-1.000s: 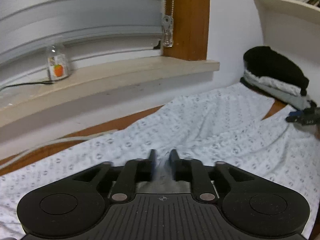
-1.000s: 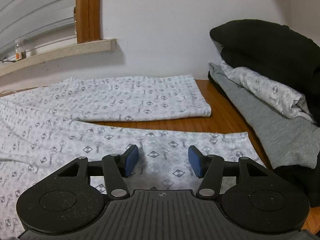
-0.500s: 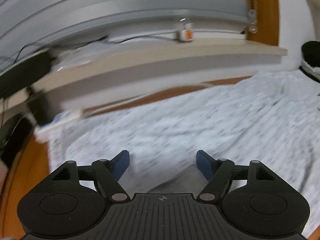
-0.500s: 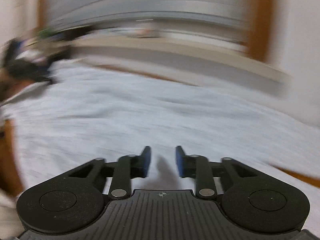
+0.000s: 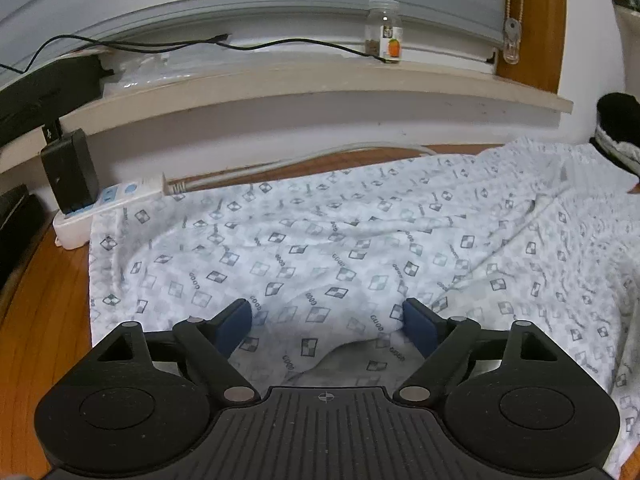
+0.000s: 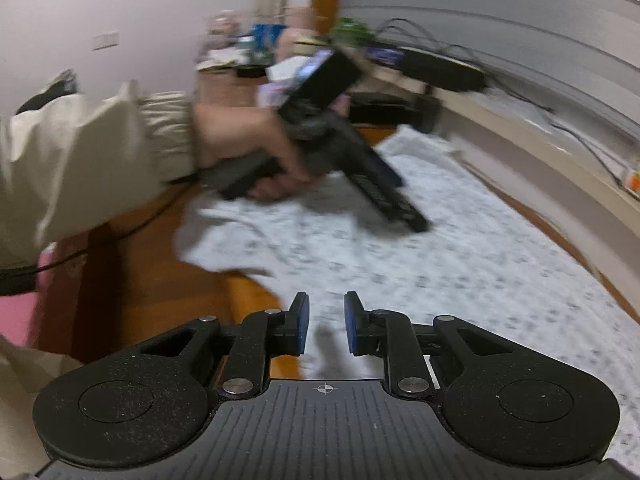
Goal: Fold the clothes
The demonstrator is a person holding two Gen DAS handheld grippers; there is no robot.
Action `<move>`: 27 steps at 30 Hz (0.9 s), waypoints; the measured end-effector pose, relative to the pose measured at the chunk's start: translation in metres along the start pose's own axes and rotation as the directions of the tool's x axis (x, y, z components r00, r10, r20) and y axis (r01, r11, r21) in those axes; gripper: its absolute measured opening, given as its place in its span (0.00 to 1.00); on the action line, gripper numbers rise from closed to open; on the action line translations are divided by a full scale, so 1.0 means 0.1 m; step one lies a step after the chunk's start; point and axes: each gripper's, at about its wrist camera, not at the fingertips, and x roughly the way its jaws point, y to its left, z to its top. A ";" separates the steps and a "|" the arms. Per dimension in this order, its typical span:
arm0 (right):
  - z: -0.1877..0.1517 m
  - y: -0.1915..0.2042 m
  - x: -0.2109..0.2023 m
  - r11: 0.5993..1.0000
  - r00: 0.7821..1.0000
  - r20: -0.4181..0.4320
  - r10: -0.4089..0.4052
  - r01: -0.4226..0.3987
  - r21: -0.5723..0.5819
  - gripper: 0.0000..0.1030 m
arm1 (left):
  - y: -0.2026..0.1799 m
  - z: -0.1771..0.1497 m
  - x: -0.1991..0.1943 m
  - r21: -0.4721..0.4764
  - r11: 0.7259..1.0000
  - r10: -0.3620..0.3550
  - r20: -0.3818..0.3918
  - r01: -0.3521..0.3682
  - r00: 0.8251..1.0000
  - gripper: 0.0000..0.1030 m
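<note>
A white garment (image 5: 340,248) printed with small grey squares lies spread over the wooden table. My left gripper (image 5: 326,320) hovers low over its left part, open, with nothing between the blue pads. In the blurred right wrist view, my right gripper (image 6: 325,322) has its jaws nearly together on a grey fold at the garment's (image 6: 440,264) near edge. The left gripper (image 6: 408,200) shows there too, farther along the cloth, held by a hand (image 6: 244,140) in a beige sleeve.
A white power strip (image 5: 100,208) with a black adapter (image 5: 70,172) sits at the garment's far-left corner, its cable along the wall. A windowsill (image 5: 320,80) carries a small bottle (image 5: 386,32) and wires. Folded dark clothes (image 5: 620,120) lie at the right. Bare wood (image 5: 44,300) is on the left.
My left gripper let go of the cloth, opened wide and swung left. My right gripper narrowed from wide open onto the cloth and turned sharply leftward, now facing the other gripper.
</note>
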 end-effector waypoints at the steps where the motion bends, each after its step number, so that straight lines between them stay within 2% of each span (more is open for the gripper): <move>1: -0.01 0.06 0.02 1.000 1.000 -0.008 0.010 -0.010 -0.008 0.20 | -0.01 0.00 0.00 0.001 1.000 0.001 0.000 -0.001 1.000 0.83; 4: -0.02 0.17 0.11 0.999 0.999 -0.037 0.017 -0.018 -0.028 0.20 | 0.00 0.00 0.00 0.002 1.000 0.005 -0.002 -0.005 1.000 0.84; 10: -0.02 0.11 0.22 0.999 0.998 -0.057 -0.022 0.021 -0.024 0.20 | 0.00 0.00 0.01 -0.001 1.000 0.003 -0.004 -0.003 1.000 0.85; 15: -0.04 0.11 0.30 0.999 0.998 -0.060 -0.005 0.003 -0.034 0.20 | 0.02 0.01 0.01 -0.001 1.000 0.001 -0.005 -0.001 1.000 0.85; 16: -0.04 0.10 0.31 0.999 0.998 -0.059 -0.003 0.001 -0.032 0.19 | 0.02 0.01 0.01 -0.002 1.000 0.001 -0.005 -0.001 1.000 0.85; 17: -0.04 0.09 0.32 1.000 0.998 -0.060 -0.007 0.005 -0.028 0.06 | 0.02 0.01 0.01 -0.002 1.000 0.002 -0.005 -0.002 1.000 0.85; 18: -0.04 0.08 0.31 1.000 0.998 -0.056 0.001 -0.002 -0.025 0.03 | 0.01 0.00 0.01 -0.001 1.000 0.004 -0.004 -0.004 1.000 0.85; 20: -0.04 0.06 0.26 0.999 0.999 -0.041 0.036 -0.037 -0.010 0.02 | 0.00 0.00 0.00 0.003 1.000 0.010 -0.002 -0.010 1.000 0.85; 27: -0.09 0.36 -0.09 0.986 0.985 -0.064 0.160 -0.163 -0.034 0.02 | 0.06 0.01 -0.03 0.008 0.999 0.033 0.012 -0.034 0.999 0.84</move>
